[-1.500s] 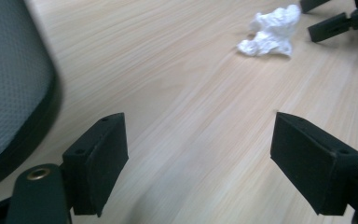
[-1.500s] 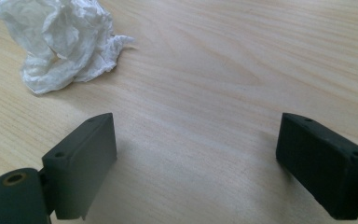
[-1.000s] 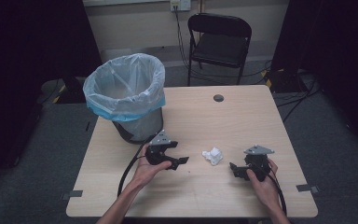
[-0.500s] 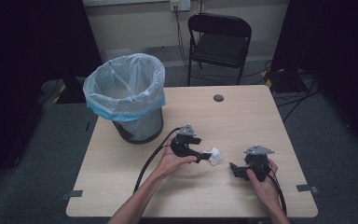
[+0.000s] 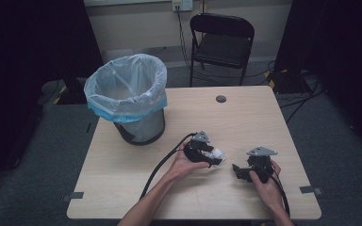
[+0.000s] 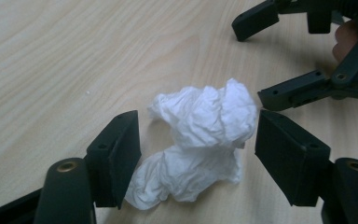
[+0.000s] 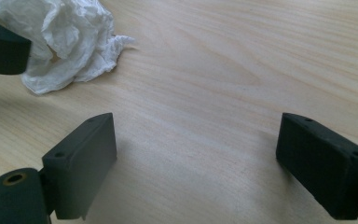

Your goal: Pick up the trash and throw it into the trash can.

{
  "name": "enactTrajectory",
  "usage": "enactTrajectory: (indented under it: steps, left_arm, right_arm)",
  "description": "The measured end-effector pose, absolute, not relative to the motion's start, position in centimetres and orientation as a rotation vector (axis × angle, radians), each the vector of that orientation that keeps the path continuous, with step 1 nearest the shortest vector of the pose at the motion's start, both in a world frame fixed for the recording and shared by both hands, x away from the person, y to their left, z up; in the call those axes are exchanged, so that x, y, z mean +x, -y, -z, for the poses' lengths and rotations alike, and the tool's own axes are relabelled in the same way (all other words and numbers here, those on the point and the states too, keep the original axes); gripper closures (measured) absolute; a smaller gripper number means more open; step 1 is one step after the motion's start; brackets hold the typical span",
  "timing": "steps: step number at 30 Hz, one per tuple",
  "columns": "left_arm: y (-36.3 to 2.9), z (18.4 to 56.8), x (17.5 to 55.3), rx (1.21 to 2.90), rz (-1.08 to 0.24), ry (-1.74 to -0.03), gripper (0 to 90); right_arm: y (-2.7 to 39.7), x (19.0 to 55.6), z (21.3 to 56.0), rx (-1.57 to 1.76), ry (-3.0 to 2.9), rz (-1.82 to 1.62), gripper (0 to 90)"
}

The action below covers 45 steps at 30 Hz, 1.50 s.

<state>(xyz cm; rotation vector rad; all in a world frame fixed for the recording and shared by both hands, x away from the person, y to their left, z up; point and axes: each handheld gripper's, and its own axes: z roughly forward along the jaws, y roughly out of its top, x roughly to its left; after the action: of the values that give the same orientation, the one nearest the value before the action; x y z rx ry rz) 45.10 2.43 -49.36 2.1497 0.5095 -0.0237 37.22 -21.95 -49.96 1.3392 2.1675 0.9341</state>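
Note:
A crumpled white tissue (image 6: pixel 200 140) lies on the wooden table (image 5: pixel 136 188). My left gripper (image 6: pixel 198 154) is open around it, one jaw on each side, neither pressing it. From above, the left gripper (image 5: pixel 213 157) sits at the tissue (image 5: pixel 218 154) near the table's middle. My right gripper (image 5: pixel 238 170) rests open a little to the right, nothing between its jaws. In the right gripper view the tissue (image 7: pixel 65 37) lies at the upper left, ahead of the right gripper (image 7: pixel 196 163).
A bin lined with a clear bag (image 5: pixel 127 94) stands at the table's left rear. A small dark disc (image 5: pixel 221 99) lies near the far edge. A black folding chair (image 5: pixel 221 42) stands behind the table. Cables trail from both grippers.
My left gripper has moved right across the table to the tissue and now straddles it. The right gripper has stayed put.

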Motion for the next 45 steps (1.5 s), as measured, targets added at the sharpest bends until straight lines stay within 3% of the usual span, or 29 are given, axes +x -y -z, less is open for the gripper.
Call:
enactTrajectory:
  steps: [7,9,14,20,45]
  left_arm:
    - [-2.2,49.7,45.1,2.177,-0.014,-0.512,50.7]
    - [-2.4,49.7,45.2,2.176,-0.016,-0.516,65.2]
    - [-2.7,49.8,45.3,2.168,0.002,-0.531,78.6]
    - [-3.0,49.5,45.3,2.103,0.051,-0.55,80.2]
    - [-8.6,44.1,43.9,1.973,-0.005,-0.507,81.4]
  right_arm:
    - [22.0,37.2,50.0,1.34,-2.167,-0.932,11.3]
    - [21.9,37.2,50.0,1.34,-2.166,-0.932,11.3]
    - [22.0,37.2,50.0,1.34,-2.167,-0.932,11.3]
    - [22.0,37.2,50.0,1.34,-2.167,-0.932,11.3]
    - [22.0,37.2,50.0,1.34,-2.167,-0.932,11.3]
